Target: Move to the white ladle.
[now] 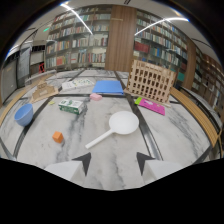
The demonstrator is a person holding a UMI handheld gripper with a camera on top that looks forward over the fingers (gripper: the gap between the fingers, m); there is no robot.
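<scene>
The white ladle (117, 127) lies flat on the marble table (170, 140), its round bowl away from me and its handle running back toward my left finger. My gripper (113, 162) is open, with nothing between its two dark fingertips (83, 162). The ladle's handle end lies just ahead of the fingers, slightly to the left of the gap; the bowl is further on, beyond the gap.
An orange cube (58, 136) and a blue bowl (23, 114) lie to the left. A green-and-white box (71, 105), a pink eraser (95, 97), a blue folder (108, 87), a wooden crate (151, 82) and a pink card (151, 106) sit beyond. Bookshelves stand behind.
</scene>
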